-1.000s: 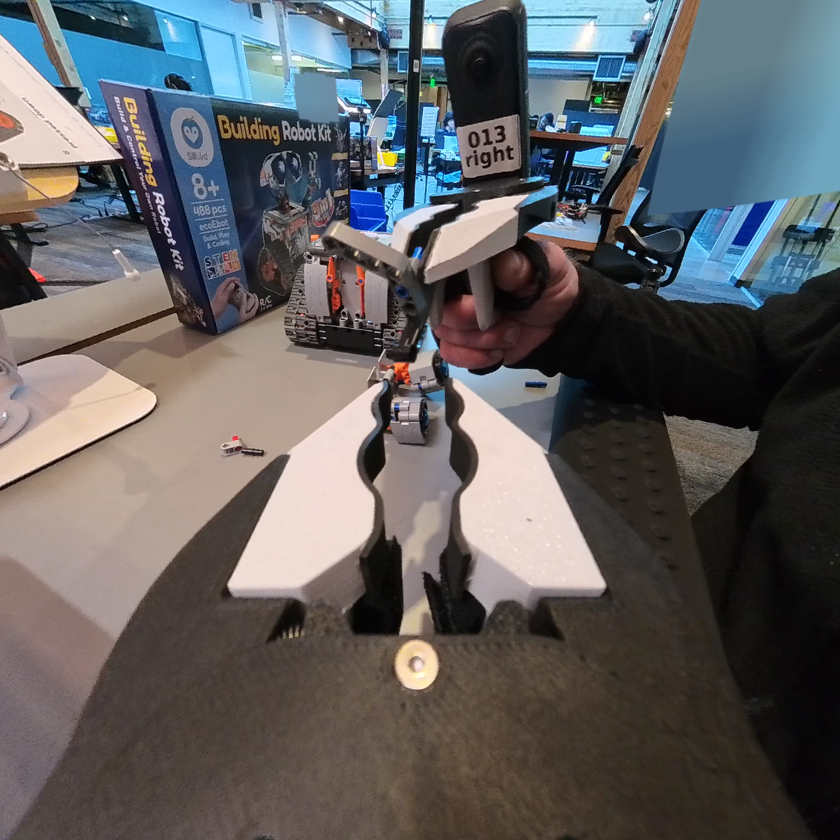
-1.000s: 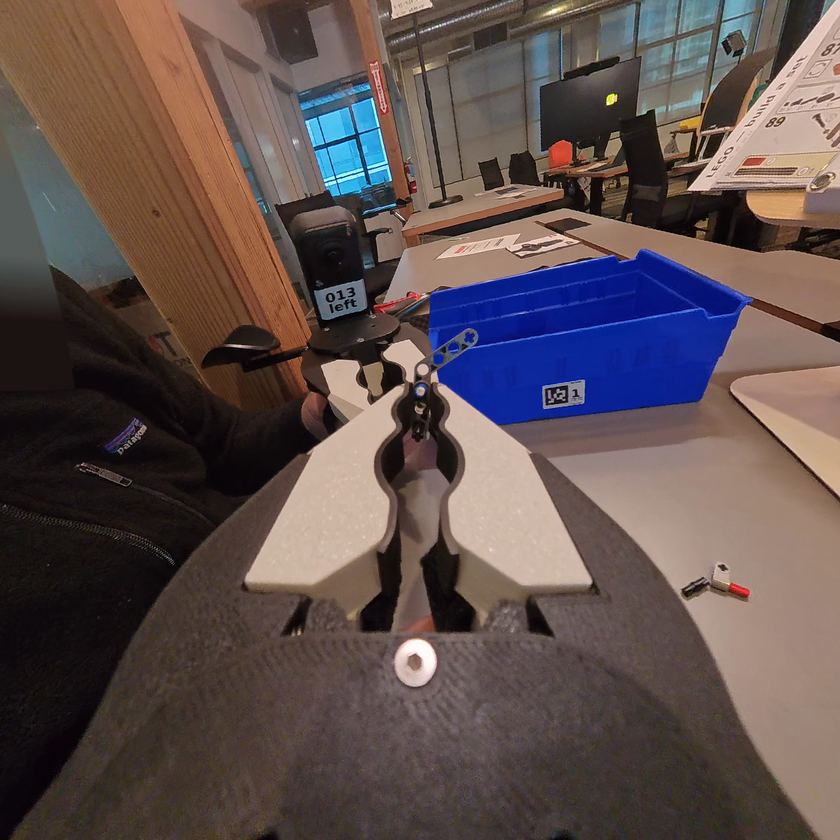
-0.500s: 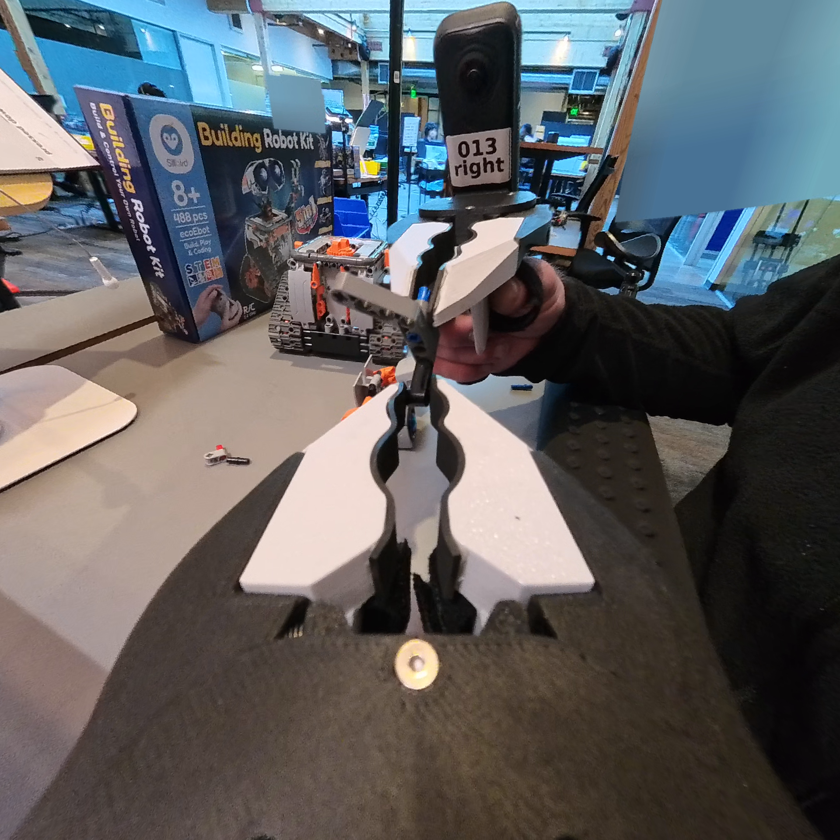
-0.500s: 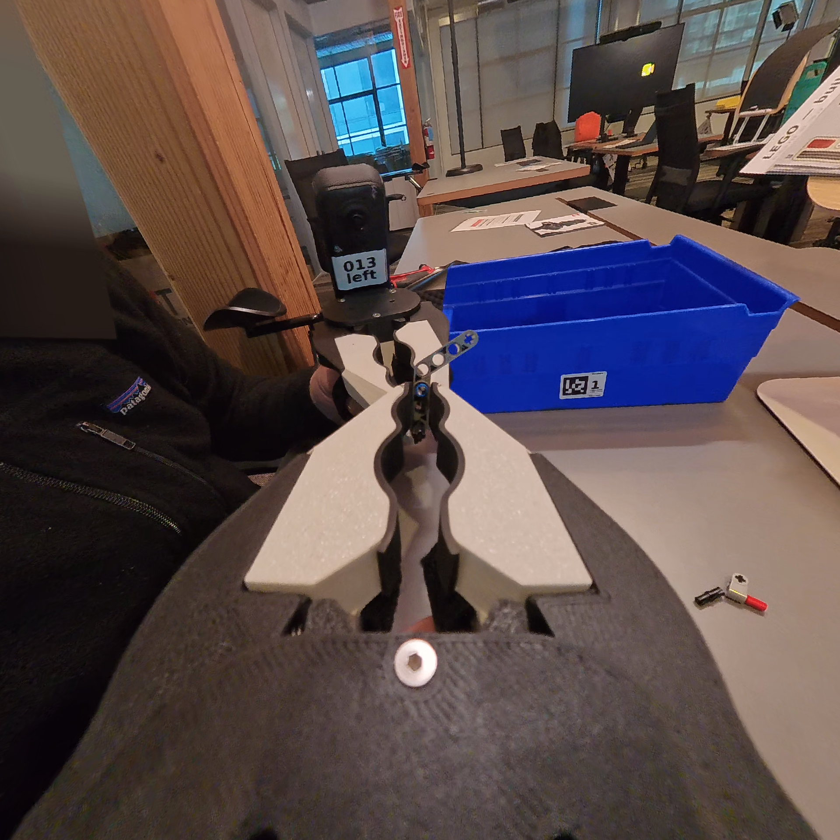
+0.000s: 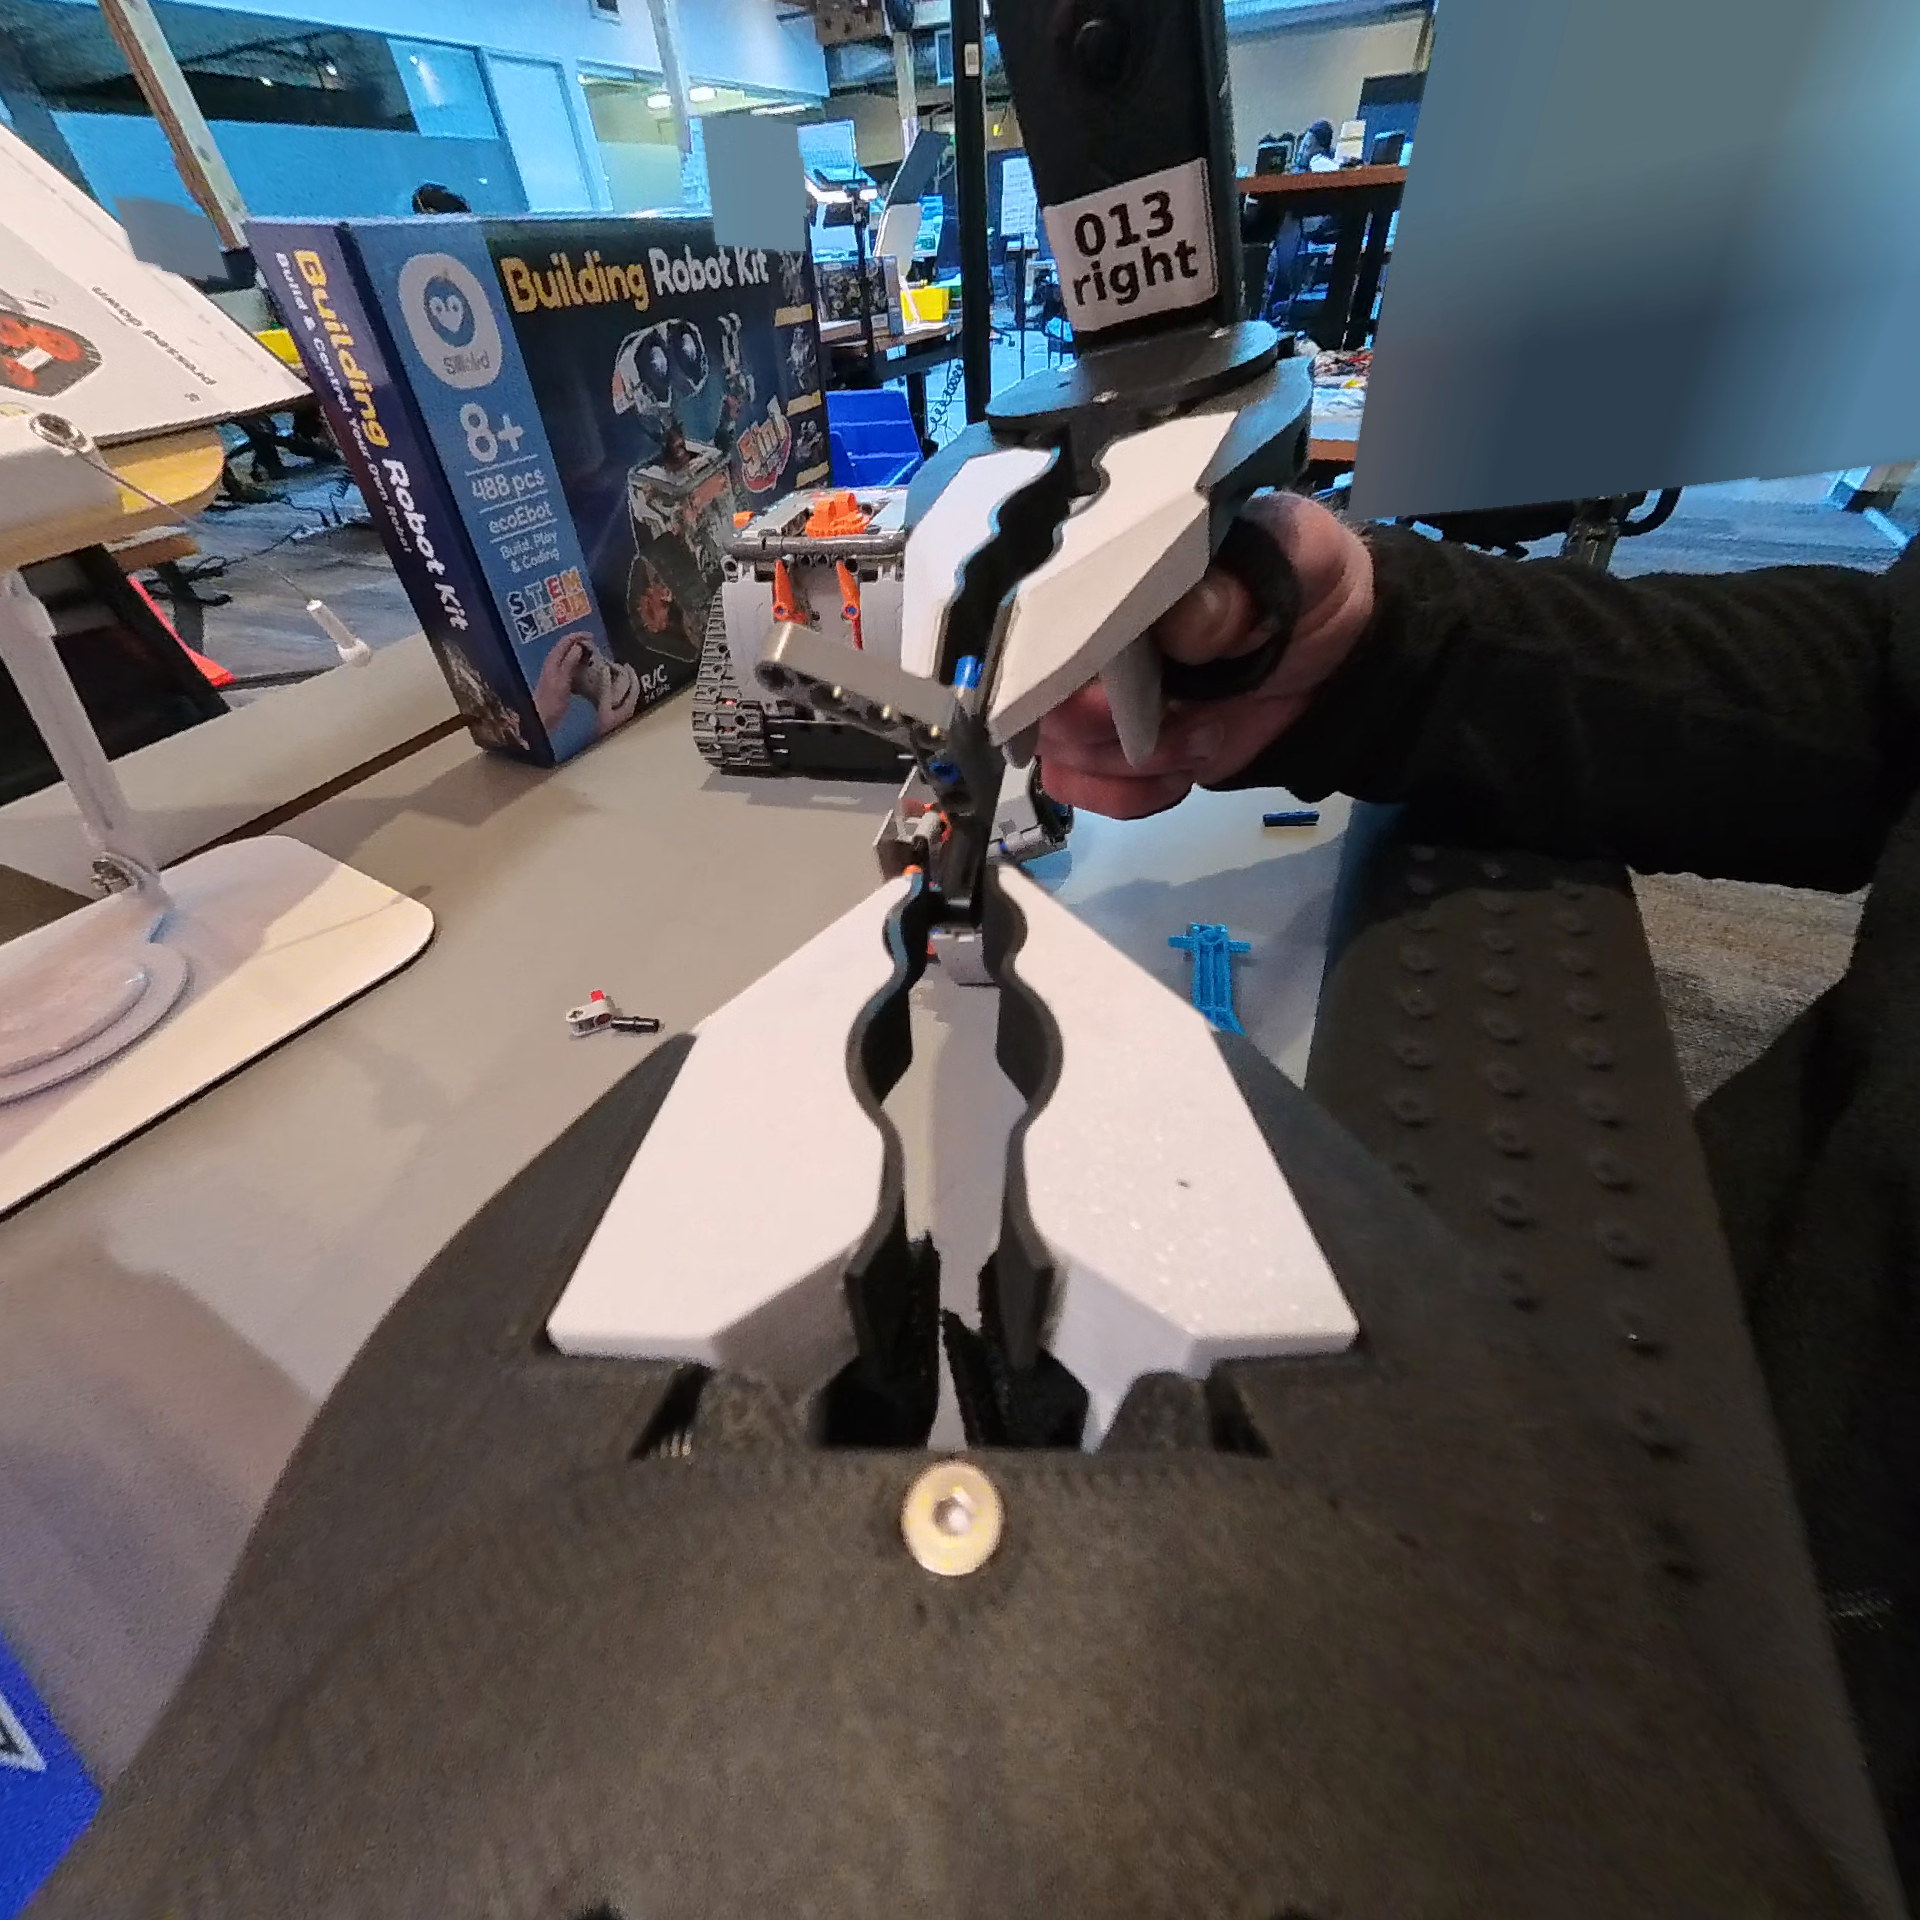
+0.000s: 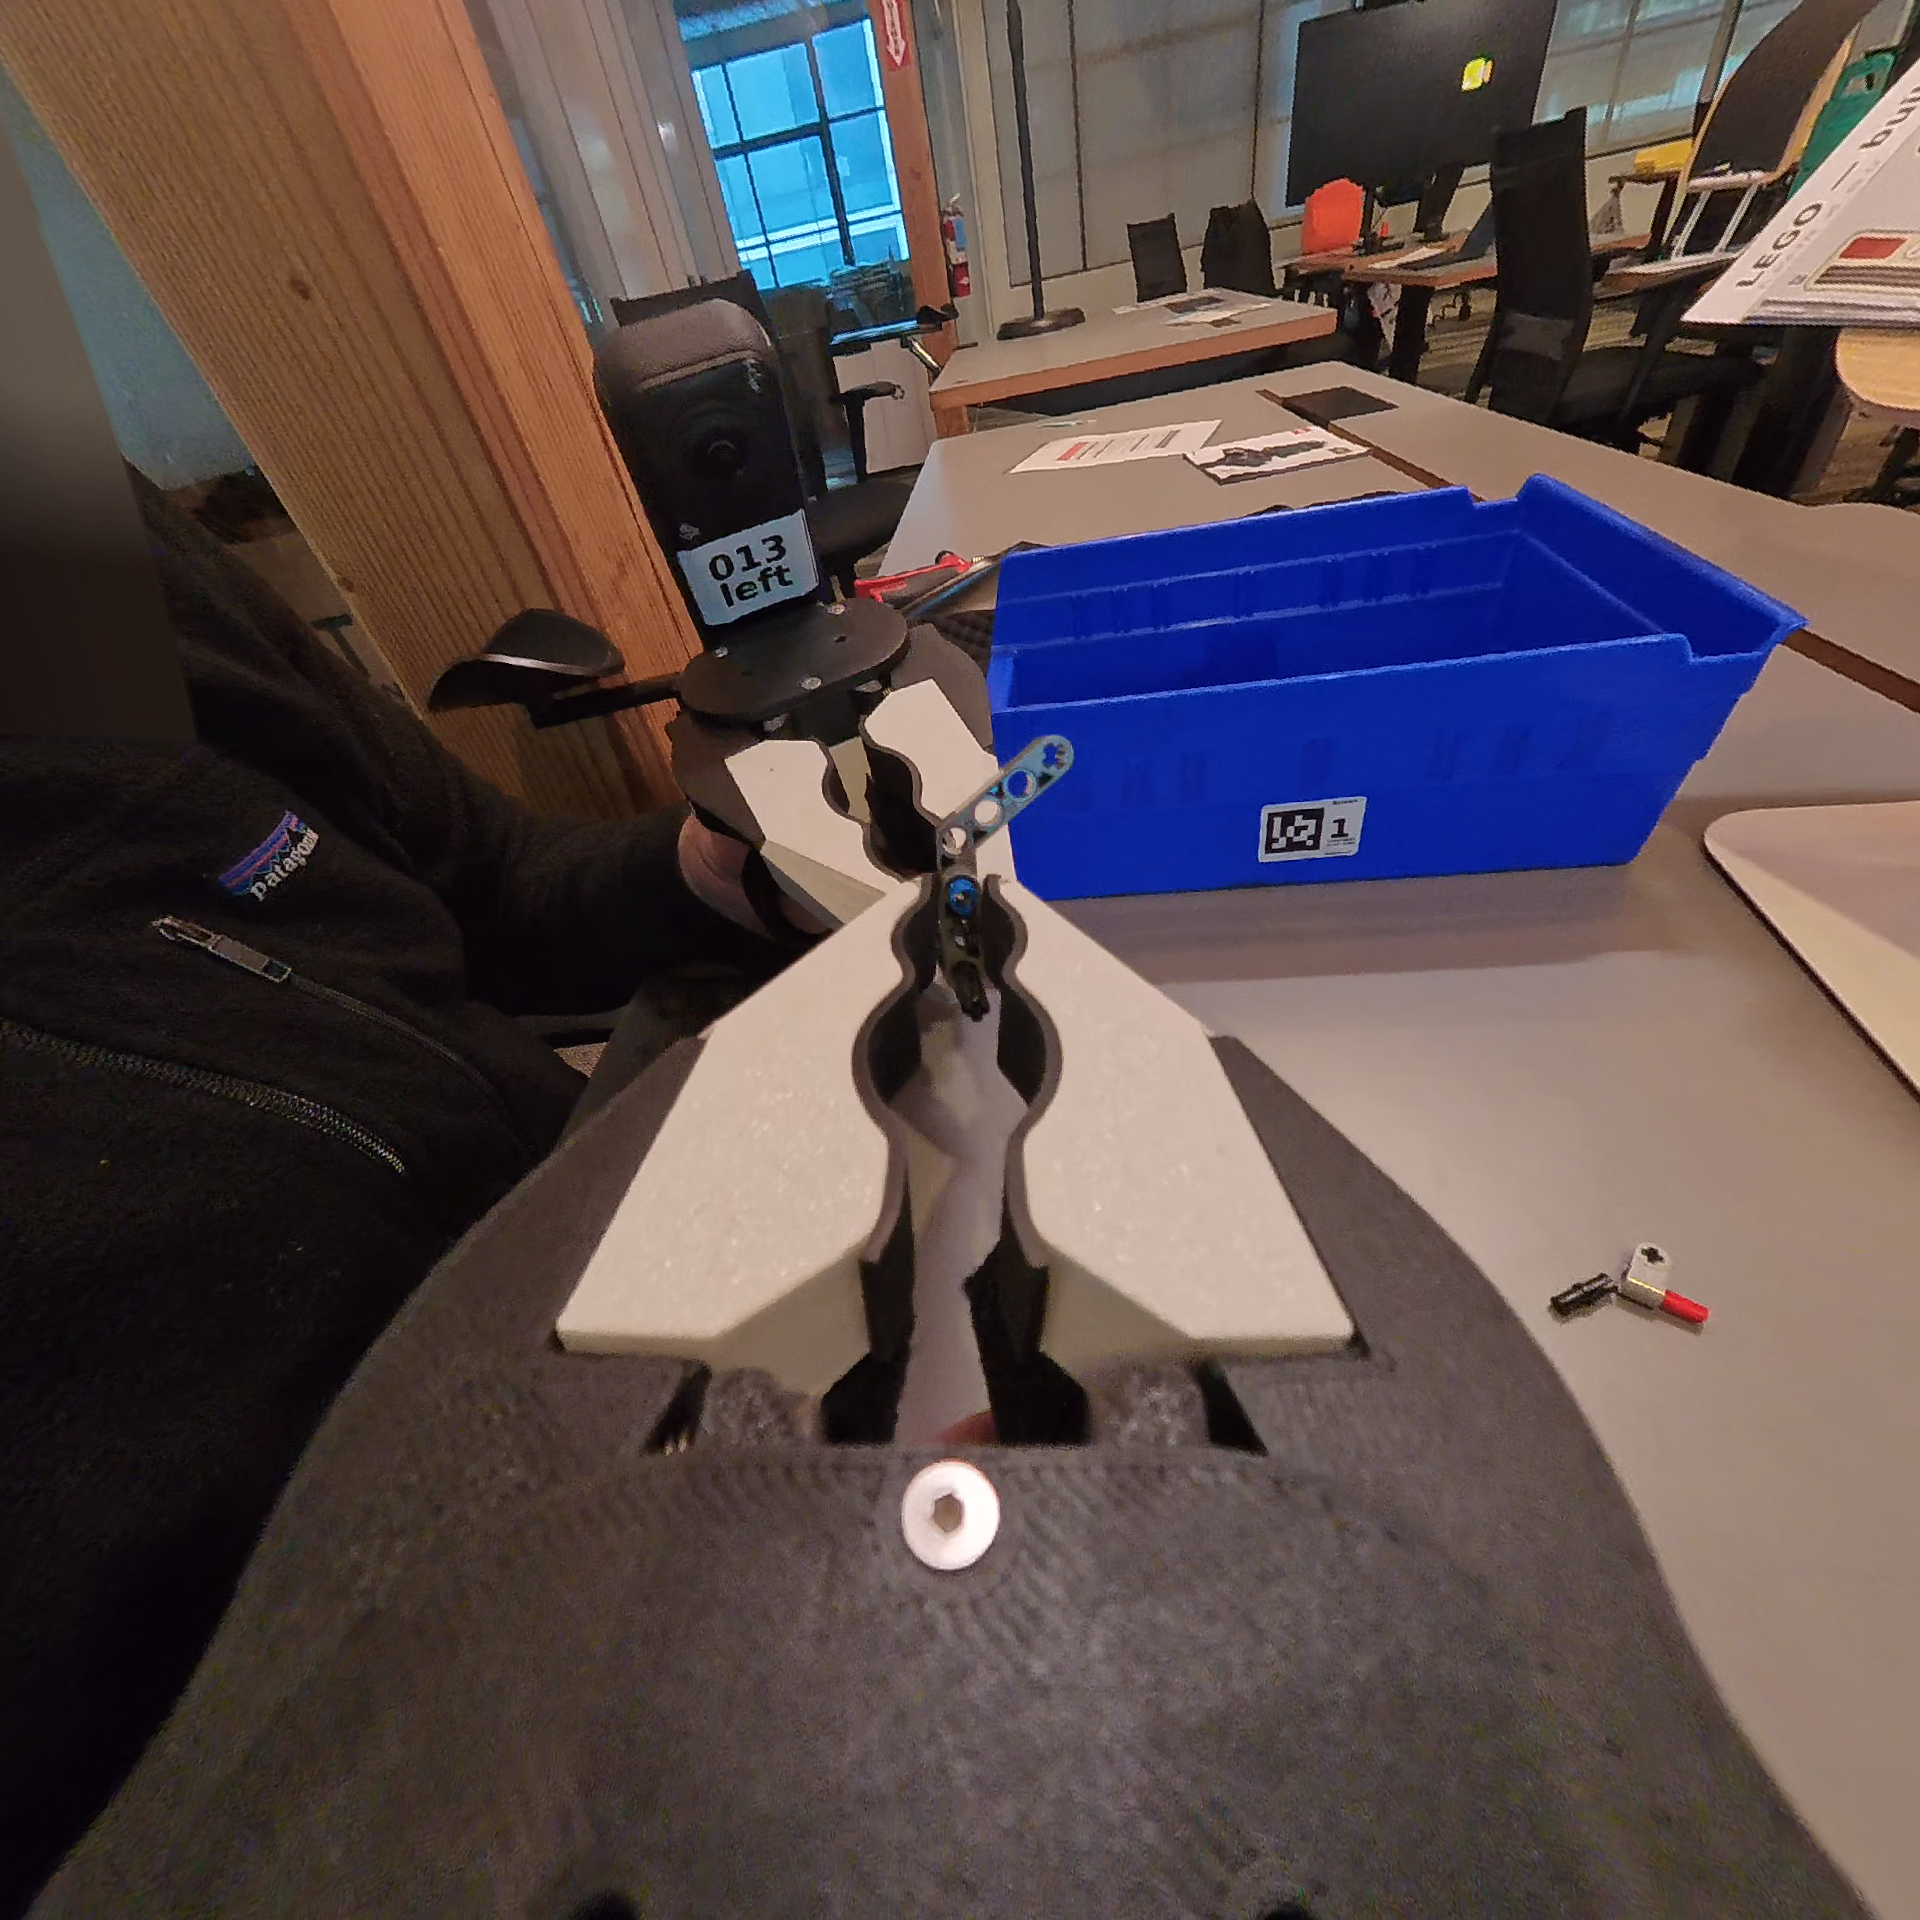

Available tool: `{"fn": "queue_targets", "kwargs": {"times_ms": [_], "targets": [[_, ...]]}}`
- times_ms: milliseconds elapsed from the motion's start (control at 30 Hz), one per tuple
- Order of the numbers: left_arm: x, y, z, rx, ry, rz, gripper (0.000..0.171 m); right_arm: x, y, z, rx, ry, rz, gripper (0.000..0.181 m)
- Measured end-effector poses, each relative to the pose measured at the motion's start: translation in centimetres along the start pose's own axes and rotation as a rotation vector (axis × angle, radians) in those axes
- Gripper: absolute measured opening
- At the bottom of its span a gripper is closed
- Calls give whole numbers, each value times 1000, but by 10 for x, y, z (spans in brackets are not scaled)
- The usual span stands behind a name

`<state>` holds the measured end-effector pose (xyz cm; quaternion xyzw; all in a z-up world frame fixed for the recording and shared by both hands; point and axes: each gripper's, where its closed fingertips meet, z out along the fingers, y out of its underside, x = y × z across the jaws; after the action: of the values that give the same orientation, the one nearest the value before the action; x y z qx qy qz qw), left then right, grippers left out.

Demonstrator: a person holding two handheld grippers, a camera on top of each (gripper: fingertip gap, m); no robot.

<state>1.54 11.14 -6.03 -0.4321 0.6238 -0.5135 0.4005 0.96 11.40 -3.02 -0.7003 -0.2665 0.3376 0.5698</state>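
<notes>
both grippers' fingers pinch one bent grey beam (image 5: 878, 698).

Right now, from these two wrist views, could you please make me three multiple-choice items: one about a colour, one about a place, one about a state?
1. The bin on the table is: A red; B green; C blue.
2. The small grey and red piece lies: A inside the bin; B on the table; C on the floor.
3. The right gripper is: A shut on the grey beam; B open and empty; C lying on the table.

Answers: C, its walls are plainly blue; B, it rests on the bare grey top, apart from the bin; A, its fingertips pinch the beam in the air.
</notes>
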Motion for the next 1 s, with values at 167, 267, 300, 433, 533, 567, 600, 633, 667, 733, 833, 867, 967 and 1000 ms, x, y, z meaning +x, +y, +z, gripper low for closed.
{"fn": "queue_targets", "kwargs": {"times_ms": [167,267,300,433,533,567,600,633,667,733,833,867,967,1000], "targets": [[-1,0,0,2,-10,2,7,1,1,-1,-6,5,-4,4],[-2,0,0,-1,-18,6,8,2,2,-1,-9,6,-3,4],[-2,1,0,-2,-18,4,8,2,2,-1,-10,6,-2,4],[-4,1,0,-5,-27,-5,9,3,3,-2,-13,11,-2,4],[-7,3,-1,-11,-35,-23,9,5,5,-2,-21,21,-2,4],[-8,3,-1,-9,-35,-32,9,6,5,-2,-20,25,0,4],[-9,3,-2,-5,-40,-36,10,7,5,-2,-19,29,2,4],[-10,2,-3,-1,-45,-38,11,8,5,-3,-19,33,4,4],[-11,1,-4,5,-46,-42,12,9,5,-3,-20,38,7,4],[-13,-1,-5,15,-54,-46,16,12,7,-4,-26,52,20,4],[-15,1,-5,1,-83,-12,20,15,7,-5,-19,56,53,4],[-14,2,-5,-9,-92,12,20,15,6,-5,-9,48,67,4],[-11,6,-1,-53,-121,107,20,14,4,-6,19,22,118,4],[-10,7,1,-70,-132,142,18,14,4,-6,20,15,133,4]]}}
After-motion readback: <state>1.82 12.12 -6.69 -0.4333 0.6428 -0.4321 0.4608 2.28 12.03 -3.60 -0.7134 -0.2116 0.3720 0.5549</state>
